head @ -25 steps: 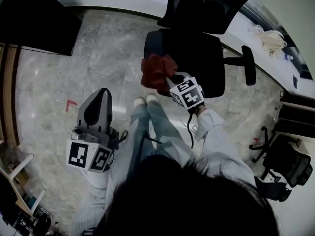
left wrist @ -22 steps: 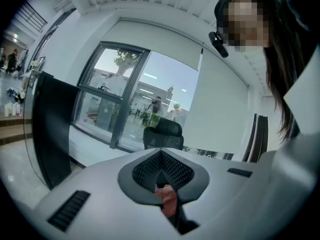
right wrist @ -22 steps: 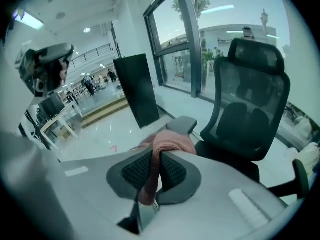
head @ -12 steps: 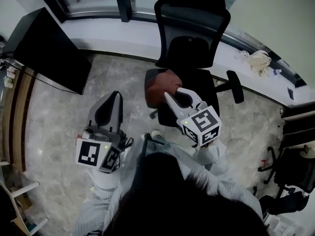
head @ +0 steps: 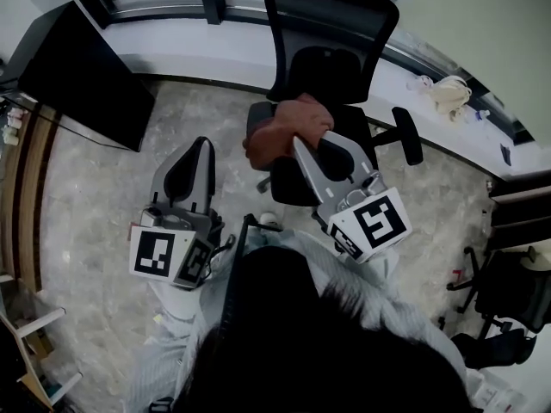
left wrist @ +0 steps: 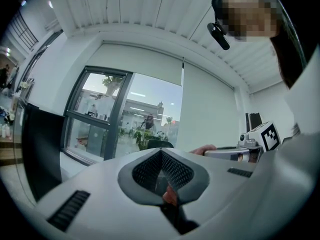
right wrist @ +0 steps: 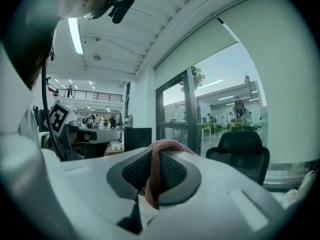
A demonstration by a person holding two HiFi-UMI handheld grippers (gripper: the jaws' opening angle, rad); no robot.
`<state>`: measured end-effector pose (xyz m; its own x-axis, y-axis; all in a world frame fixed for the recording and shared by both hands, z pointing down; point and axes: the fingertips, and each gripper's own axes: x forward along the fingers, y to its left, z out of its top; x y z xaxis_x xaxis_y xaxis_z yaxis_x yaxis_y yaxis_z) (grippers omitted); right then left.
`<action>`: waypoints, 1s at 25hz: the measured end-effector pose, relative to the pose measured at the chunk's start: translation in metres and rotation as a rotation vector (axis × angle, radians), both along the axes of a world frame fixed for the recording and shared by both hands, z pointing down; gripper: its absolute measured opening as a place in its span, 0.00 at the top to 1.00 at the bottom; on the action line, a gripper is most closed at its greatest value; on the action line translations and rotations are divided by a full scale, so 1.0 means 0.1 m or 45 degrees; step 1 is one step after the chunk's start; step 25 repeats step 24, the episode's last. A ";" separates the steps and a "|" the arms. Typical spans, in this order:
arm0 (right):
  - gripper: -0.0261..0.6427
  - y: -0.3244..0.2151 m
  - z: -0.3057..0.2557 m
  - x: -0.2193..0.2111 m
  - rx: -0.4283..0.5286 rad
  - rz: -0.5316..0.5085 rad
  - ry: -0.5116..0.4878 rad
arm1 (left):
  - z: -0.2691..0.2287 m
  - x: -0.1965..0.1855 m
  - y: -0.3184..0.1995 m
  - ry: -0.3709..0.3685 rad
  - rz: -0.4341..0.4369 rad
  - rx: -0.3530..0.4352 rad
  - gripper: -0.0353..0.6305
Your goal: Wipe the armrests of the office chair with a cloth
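The black office chair (head: 331, 76) stands ahead of me on the marble floor, its right armrest (head: 407, 136) in plain sight. Its left armrest is mostly hidden behind the reddish-brown cloth (head: 280, 132). My right gripper (head: 298, 142) is shut on that cloth, held up over the seat's left edge. In the right gripper view the cloth (right wrist: 156, 176) runs pinched between the pads of the right gripper (right wrist: 152, 156), with the chair back (right wrist: 240, 149) beyond. My left gripper (head: 201, 144) hangs left of the chair over the floor, jaws together, nothing held. In its own view the left gripper (left wrist: 161, 153) points at the window.
A black panel (head: 82, 71) stands at the left by the window wall. A white bag (head: 448, 93) lies on the sill at the right. Another black chair (head: 508, 295) sits at the lower right. Shelving shows at the left edge (head: 17, 342).
My right gripper has lifted the cloth off the seat's left edge and drawn back toward me. The head view has tilted up to show the whole chair. The left gripper has barely moved.
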<state>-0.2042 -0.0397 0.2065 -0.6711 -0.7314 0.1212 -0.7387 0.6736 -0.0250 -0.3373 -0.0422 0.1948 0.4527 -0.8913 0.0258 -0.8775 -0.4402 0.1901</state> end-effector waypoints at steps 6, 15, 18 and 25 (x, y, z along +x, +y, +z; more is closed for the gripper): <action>0.93 -0.02 0.00 -0.06 0.004 -0.028 0.009 | 0.02 -0.07 0.00 0.003 -0.021 -0.010 0.94; 0.93 -0.07 0.05 -0.10 -0.001 -0.031 0.011 | 0.06 -0.11 -0.04 -0.003 -0.027 -0.014 0.94; 0.93 -0.10 0.07 -0.10 -0.008 -0.029 0.011 | 0.06 -0.14 -0.07 0.002 -0.040 -0.024 0.94; 0.93 -0.13 0.07 -0.09 -0.017 -0.022 0.012 | 0.05 -0.16 -0.09 0.023 -0.038 -0.031 0.94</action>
